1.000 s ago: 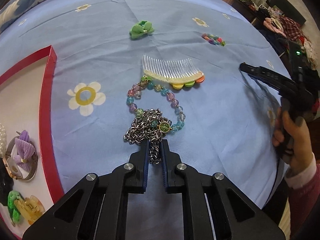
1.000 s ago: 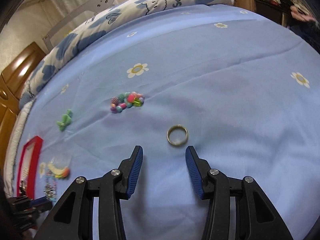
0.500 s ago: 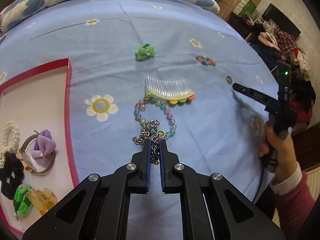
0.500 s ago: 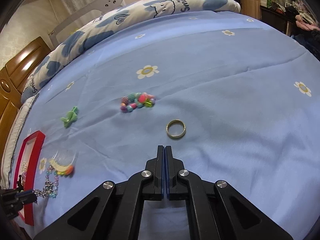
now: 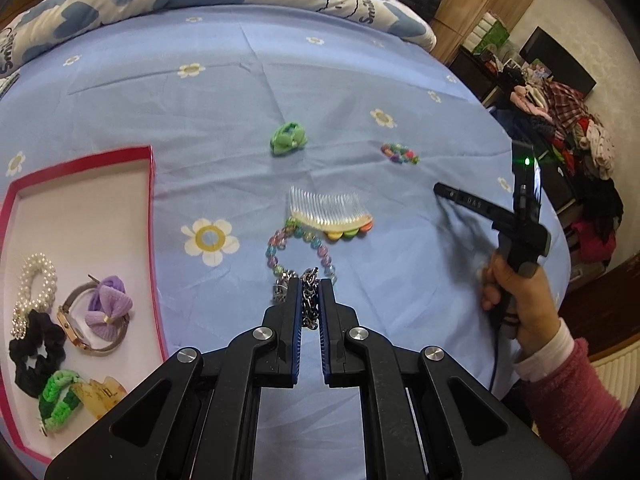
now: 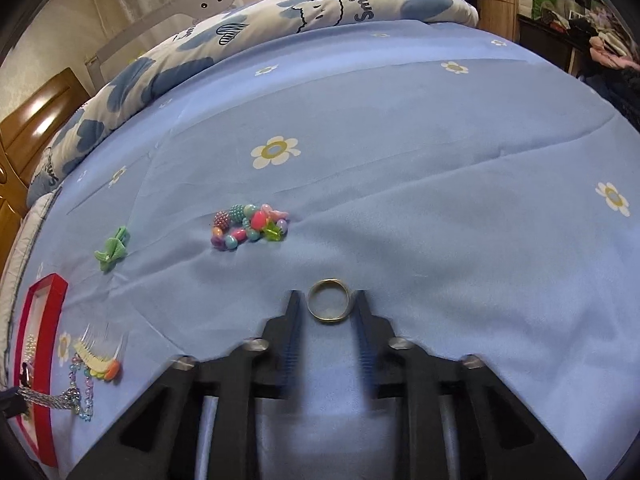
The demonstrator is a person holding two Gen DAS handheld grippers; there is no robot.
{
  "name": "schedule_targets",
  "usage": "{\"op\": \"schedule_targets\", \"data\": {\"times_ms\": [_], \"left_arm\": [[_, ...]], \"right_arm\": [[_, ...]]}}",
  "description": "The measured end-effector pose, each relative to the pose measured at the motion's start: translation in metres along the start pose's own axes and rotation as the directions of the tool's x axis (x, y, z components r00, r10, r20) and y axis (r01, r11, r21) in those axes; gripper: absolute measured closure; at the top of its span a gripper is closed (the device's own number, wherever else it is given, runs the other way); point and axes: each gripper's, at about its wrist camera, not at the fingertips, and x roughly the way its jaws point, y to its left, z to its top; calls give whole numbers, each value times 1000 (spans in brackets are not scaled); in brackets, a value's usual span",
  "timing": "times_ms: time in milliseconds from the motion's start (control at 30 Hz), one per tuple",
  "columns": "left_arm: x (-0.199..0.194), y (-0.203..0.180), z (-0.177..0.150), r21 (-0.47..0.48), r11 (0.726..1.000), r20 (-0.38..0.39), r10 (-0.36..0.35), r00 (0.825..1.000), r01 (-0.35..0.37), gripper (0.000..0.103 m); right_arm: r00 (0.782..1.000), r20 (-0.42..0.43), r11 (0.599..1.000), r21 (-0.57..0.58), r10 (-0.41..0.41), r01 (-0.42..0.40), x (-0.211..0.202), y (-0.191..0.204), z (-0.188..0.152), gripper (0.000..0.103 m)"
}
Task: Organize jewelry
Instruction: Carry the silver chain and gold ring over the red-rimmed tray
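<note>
My left gripper [image 5: 309,282] is shut on a silver chain [image 5: 308,300] and pulls it up off the blue bedsheet; the chain is tangled with a pastel bead bracelet [image 5: 298,248] beside a clear hair comb [image 5: 330,214]. My right gripper [image 6: 327,298] is open, its fingers on either side of a gold ring [image 6: 329,300] that lies flat on the sheet. The right gripper also shows in the left wrist view [image 5: 440,189]. A red-rimmed tray [image 5: 151,216] at the left holds a pearl band, a purple bow, a watch and scrunchies.
A green bow clip [image 5: 288,138] and a colourful bead bracelet [image 5: 399,153] lie farther back on the sheet. A folded quilt [image 6: 280,20] runs along the far edge. The bed edge drops off at the right, with furniture and clothes beyond.
My left gripper has lifted and drawn back with the chain. My right gripper, shut half a second ago, has opened and moved forward around the gold ring.
</note>
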Motion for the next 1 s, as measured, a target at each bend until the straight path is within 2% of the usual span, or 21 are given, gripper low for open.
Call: {"op": "schedule_targets", "data": {"times_ms": [167,367,600,1000], "left_arm": [[-18,1,4,-10,1000,38,-15,999,15,97],[-46,10,3,-29,1000,89,-7,996,10,97],[-74,34,-7,-82,997,135,25,991,-14,97],[-109,85,-24,-196,979,183,88,979,-52,97]], "right_arm": [[998,14,998,3,62,-62,-21,11,-11,80],[981,14,981,-29,192,-192,-51,52,-30,80],[944,-24,940,-85,330,-331,-75,113,-51,80],[893,-113,871,-196,436,-450,-84,199,-82,80]]}}
